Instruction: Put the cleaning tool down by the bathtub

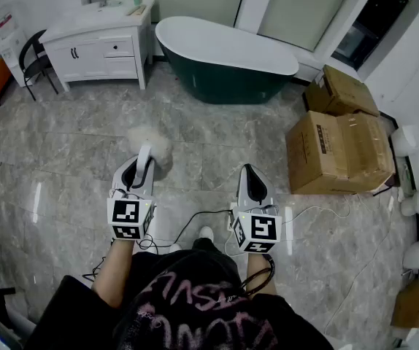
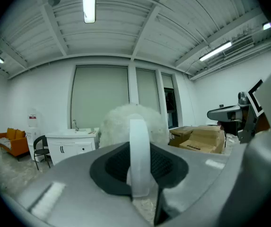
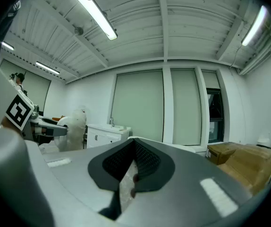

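My left gripper clamped on white handle of fluffy duster, head pointing forward for carrying. Bathtub well ahead across floor, so tool not yet set down. My right gripper pinched together, empty, likely spare. Cardboard boxes far right

Both forearms are held forward, side by side. Left gripper is clamped on the cleaning tool; right gripper is held closed, empty.
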The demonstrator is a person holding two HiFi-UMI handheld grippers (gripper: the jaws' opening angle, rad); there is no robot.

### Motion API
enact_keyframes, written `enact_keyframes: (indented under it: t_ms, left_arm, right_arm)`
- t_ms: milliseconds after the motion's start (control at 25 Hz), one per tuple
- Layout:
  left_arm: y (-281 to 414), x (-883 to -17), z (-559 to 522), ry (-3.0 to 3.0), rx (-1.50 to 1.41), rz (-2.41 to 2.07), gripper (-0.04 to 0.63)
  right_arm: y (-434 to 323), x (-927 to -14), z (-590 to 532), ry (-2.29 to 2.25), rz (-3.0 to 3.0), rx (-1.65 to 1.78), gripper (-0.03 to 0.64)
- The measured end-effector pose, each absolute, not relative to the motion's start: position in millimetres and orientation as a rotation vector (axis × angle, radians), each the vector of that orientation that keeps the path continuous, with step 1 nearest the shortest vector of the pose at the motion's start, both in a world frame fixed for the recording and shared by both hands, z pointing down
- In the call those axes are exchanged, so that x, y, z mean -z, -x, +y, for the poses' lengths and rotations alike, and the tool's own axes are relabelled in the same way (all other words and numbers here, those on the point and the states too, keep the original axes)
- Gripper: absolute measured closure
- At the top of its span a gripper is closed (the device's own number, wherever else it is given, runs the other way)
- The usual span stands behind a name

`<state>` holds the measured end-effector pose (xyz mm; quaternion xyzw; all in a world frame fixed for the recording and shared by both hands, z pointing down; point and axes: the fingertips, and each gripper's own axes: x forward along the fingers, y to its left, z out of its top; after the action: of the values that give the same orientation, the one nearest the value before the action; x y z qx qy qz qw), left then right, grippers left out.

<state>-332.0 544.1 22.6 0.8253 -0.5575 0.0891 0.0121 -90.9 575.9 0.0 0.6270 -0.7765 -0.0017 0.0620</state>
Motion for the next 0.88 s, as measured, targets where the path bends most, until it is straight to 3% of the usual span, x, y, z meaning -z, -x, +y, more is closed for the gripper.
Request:
enact_keyframes:
  t_ms: [880]
  left_arm:
    - [346,-33,538,-2.537,-0.272,-1.68,0.508]
  right_arm:
    - [94,-14,575,-1.918,-2.304,-0.002,0.604]
